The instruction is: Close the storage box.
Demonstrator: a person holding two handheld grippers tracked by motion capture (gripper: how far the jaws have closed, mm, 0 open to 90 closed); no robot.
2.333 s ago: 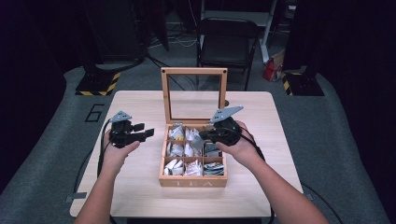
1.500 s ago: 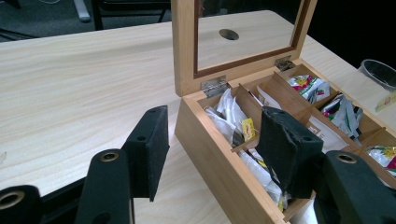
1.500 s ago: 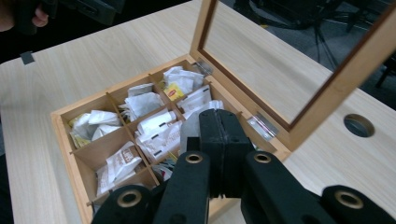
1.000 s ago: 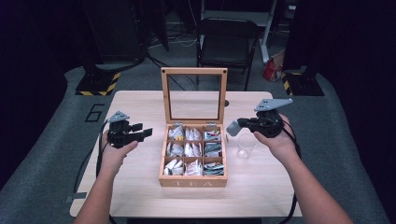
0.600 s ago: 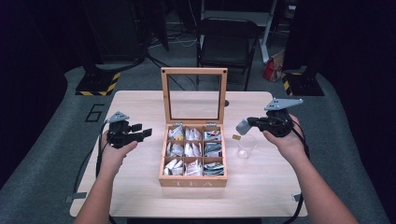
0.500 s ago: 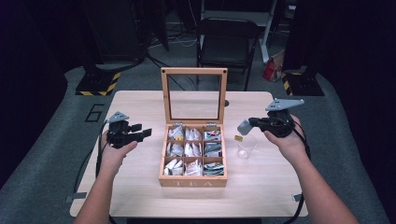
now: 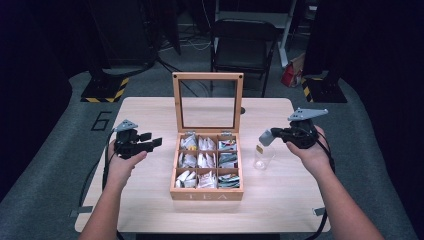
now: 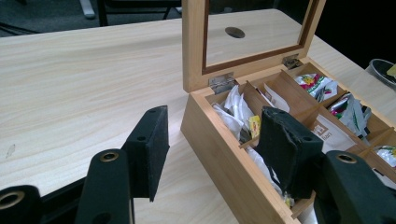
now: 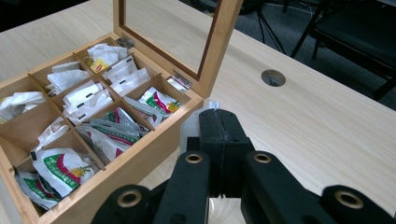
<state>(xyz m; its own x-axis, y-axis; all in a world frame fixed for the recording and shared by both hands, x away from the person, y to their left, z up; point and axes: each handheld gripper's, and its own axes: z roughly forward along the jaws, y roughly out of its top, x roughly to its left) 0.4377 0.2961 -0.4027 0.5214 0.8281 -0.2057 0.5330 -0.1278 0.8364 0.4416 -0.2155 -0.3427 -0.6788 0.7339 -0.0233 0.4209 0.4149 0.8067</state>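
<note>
Right claw (image 7: 274, 134) farther from box (image 7: 207, 192)

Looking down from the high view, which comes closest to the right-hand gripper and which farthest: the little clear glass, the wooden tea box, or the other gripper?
1. Clear glass, just below the right gripper.
2. Tea box, mid-table, to its left.
3. Left gripper, beyond the box's far side.

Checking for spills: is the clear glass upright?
Upright: the glass stands on the table, open rim up, beside the tea box.
</note>
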